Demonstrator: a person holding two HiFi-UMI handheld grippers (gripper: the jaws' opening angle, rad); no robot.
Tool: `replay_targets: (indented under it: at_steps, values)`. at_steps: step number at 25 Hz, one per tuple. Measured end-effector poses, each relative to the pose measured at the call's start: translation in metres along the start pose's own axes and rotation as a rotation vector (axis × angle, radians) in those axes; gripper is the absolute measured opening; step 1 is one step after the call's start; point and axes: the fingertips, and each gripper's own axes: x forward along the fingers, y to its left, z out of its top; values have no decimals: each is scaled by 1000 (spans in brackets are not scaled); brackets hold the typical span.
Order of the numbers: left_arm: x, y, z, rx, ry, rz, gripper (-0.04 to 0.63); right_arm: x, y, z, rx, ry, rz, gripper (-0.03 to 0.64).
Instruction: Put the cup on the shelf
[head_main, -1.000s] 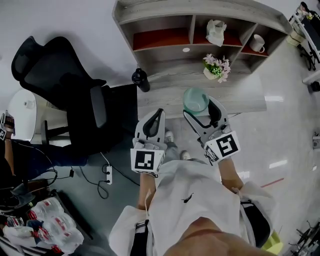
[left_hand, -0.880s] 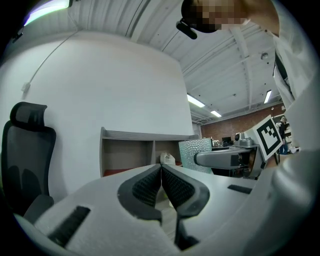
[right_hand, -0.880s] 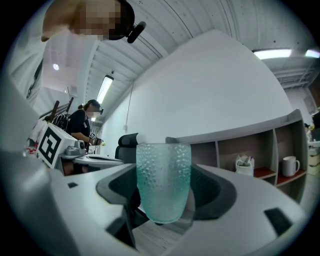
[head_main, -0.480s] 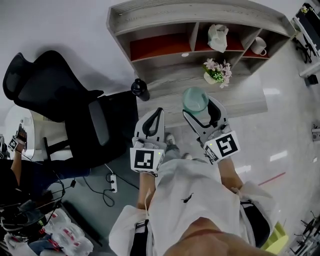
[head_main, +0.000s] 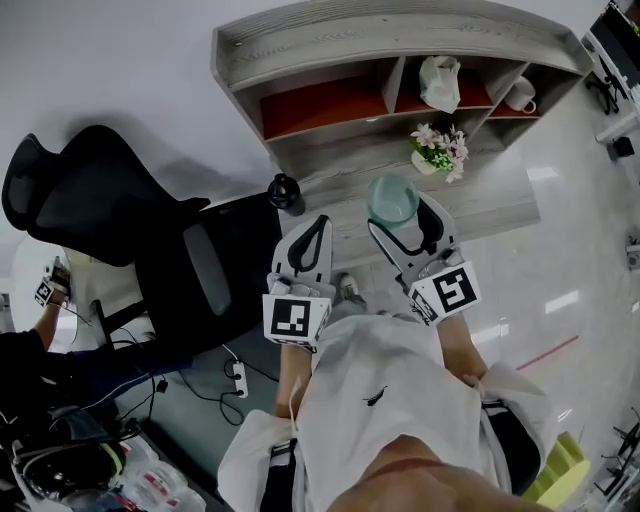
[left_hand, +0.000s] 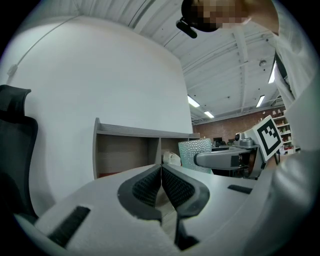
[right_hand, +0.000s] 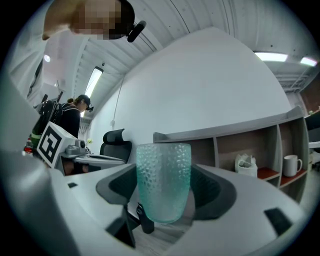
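left gripper (head_main: 317, 228): jaws pressed together, empty | dimpled green cup (right_hand: 163, 175): upright, clamped mid-wall by right gripper (head_main: 402, 215), over the desk, short of shelf (head_main: 300, 55) | handling: probably light, stiff, slick, maybe breakable; mid-wall hold on 2 sides suits it

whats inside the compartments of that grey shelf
The grey wooden shelf unit holds a crumpled white bag in its middle compartment and a white mug in the right one. The wide red-floored left compartment shows nothing; the top board covers the backs.
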Motion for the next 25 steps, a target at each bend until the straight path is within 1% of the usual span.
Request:
replay_targets:
  at_steps: [2,6,10,14,18,21,25]
  values:
    - [5,6,-4,9,2,-21,28,8,-2,0,-1,-2,-10,347]
    - [16,18,2,-18,2,-35,28,23,-3,-2,-4,-4,-28,347]
    - [24,31,-5,23,-3,-72,28,38,-4,-3,-6,-4,-49,347]
    - [33,40,-5,20,-5,-101,28,51,-5,-5,-7,-4,-67,347]
    - [37,48,3,-30,-8,-96,28,63,-4,-5,-8,-9,-76,347]
    - [42,56,0,-18,-10,-101,28,73,-6,-7,-14,-11,-77,347]
    - [51,62,-2,-38,-4,-88,28,87,-14,-8,-22,-16,-70,347]
